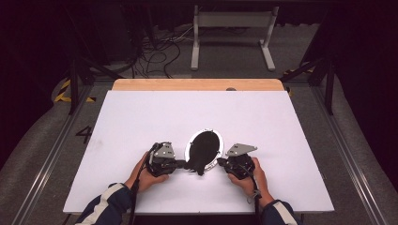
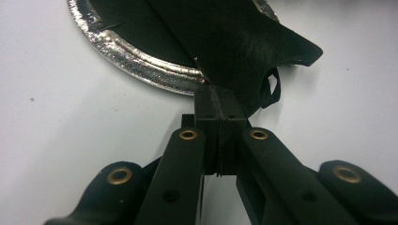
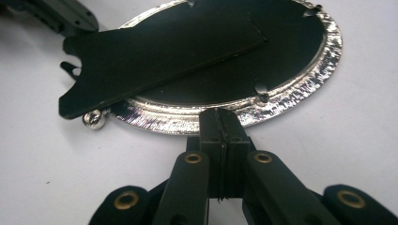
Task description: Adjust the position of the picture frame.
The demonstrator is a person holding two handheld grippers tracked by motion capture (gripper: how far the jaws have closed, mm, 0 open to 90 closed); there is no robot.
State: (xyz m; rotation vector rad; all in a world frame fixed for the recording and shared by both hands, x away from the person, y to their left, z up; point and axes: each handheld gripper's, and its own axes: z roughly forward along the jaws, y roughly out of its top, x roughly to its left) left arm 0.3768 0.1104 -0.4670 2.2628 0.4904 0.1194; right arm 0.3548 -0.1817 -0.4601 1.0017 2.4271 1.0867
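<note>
An oval silver picture frame lies face down on the white tabletop, black backing up. Its black stand flap juts past the near rim. My left gripper comes in from the left, jaws shut; in the left gripper view its tips meet the edge of the stand flap, which overlaps them, beside the silver rim. Whether flap material is pinched I cannot tell. My right gripper is shut, its tips touching the near rim of the frame. The flap lies slanted across the backing.
The white board covers the table, with a wooden strip at its far edge. A small silver ball sits under the flap's foot at the frame's rim. A white stand and cables lie on the floor beyond.
</note>
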